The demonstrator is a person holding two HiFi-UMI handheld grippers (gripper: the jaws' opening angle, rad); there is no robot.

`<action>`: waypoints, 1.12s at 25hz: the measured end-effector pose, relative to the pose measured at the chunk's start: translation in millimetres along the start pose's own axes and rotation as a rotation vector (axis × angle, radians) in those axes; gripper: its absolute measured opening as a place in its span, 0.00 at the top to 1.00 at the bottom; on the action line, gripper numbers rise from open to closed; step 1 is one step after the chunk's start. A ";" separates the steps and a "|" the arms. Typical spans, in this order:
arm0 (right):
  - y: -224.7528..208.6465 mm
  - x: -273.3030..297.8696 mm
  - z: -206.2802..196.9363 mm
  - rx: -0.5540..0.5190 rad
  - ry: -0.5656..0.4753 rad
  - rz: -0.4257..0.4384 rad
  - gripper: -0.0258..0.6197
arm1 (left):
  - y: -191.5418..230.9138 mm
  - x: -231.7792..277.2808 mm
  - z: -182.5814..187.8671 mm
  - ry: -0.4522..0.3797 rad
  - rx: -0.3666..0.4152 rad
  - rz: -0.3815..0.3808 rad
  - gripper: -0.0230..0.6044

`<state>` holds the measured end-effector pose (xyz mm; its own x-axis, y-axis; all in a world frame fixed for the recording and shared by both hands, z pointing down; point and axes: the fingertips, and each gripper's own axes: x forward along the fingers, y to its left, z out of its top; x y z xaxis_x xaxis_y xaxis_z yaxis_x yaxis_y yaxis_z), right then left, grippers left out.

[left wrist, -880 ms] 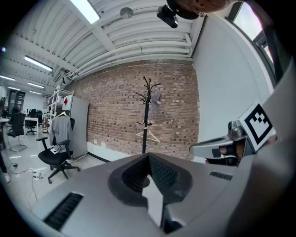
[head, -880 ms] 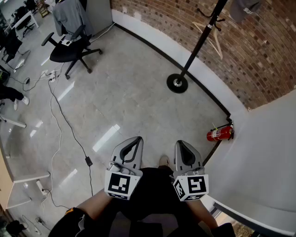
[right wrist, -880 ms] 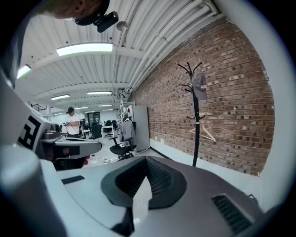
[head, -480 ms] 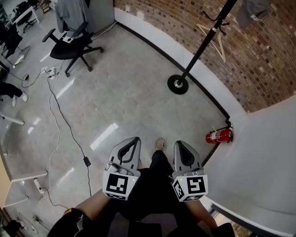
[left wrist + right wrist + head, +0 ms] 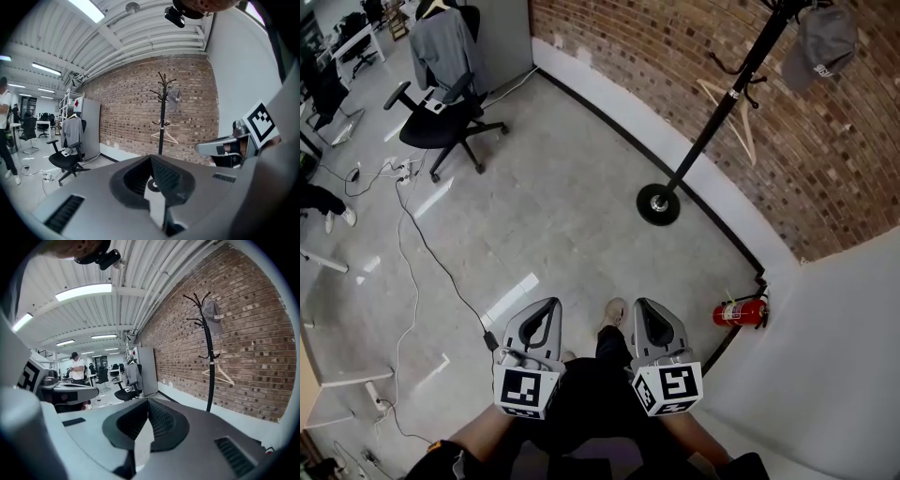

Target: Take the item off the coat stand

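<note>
A black coat stand (image 5: 712, 131) rises from a round base (image 5: 658, 203) by the brick wall. A grey cap (image 5: 823, 42) hangs near its top, and a pale hanger (image 5: 736, 98) hangs lower down. In the left gripper view the coat stand (image 5: 161, 117) and the cap (image 5: 174, 97) are far ahead. The right gripper view shows the cap (image 5: 213, 312) high on the coat stand (image 5: 209, 366). My left gripper (image 5: 549, 306) and right gripper (image 5: 643, 306) are side by side near my body, both shut and empty, well short of the stand.
A red fire extinguisher (image 5: 737, 312) lies in the corner beside a white partition (image 5: 834, 347). An office chair (image 5: 441, 103) draped with a grey garment stands at the back left. Cables (image 5: 422, 244) trail across the floor. A person (image 5: 77, 369) stands far off.
The view has tilted up, so the cap and upper stand show more fully. Both grippers sit lower in the frame and slightly left. A foot has stepped forward between them.
</note>
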<state>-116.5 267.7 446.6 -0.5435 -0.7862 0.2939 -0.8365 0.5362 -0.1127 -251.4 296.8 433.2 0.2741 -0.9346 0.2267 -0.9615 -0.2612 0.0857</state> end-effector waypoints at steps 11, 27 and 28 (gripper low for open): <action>-149.4 93.5 61.4 0.053 -0.041 0.021 0.94 | -27.5 170.2 60.9 0.029 0.076 0.012 0.92; -262.8 125.9 76.2 0.109 -0.037 -0.084 0.94 | -66.5 292.8 71.4 0.086 0.108 -0.120 0.92; -265.9 129.1 76.6 0.114 -0.036 -0.097 0.94 | -64.6 300.1 73.2 0.077 0.109 -0.136 0.92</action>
<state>30.5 0.1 441.7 -0.4604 -0.8442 0.2746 -0.8864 0.4205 -0.1934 -108.6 15.6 424.7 0.3984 -0.8688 0.2941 -0.9109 -0.4123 0.0161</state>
